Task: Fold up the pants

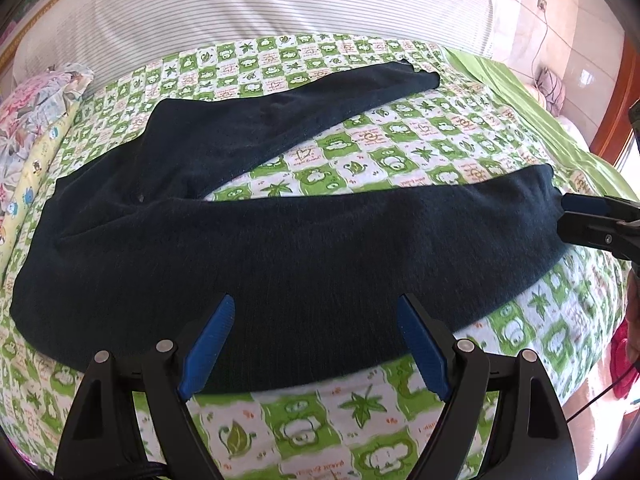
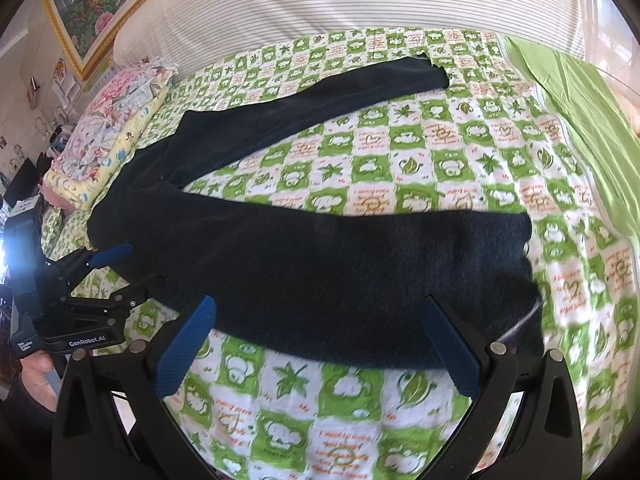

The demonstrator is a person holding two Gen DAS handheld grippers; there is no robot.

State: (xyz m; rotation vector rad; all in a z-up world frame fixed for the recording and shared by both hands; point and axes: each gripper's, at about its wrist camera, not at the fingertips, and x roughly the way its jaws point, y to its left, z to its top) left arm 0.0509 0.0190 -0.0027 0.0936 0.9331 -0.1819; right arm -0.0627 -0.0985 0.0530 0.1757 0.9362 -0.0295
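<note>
The dark pants [image 1: 248, 240] lay flat on the green-and-white checked bedspread [image 1: 320, 420], legs spread apart in a V — no fold had been made yet, so by my reading the whole job was still ahead: bring one leg over the other, then fold along the length.

The waist end sat toward the flowered pillow [image 2: 120, 120] at the person's left, and both legs ran off to the right. The near leg lay crosswise along the bed's front edge; the far leg angled away toward the striped headboard [image 2: 340, 4], its cuff well apart from the near cuff. So the long axis ran left to right, waist left, cuffs right.

The left gripper [image 1: 314, 344] hovered with its jaws wide apart over the near leg, holding nothing. The right gripper [image 2: 320, 348] was likewise spread wide and empty in its own view — just above the near leg's cuff end, fabric between the fingers but not pinched.
</note>
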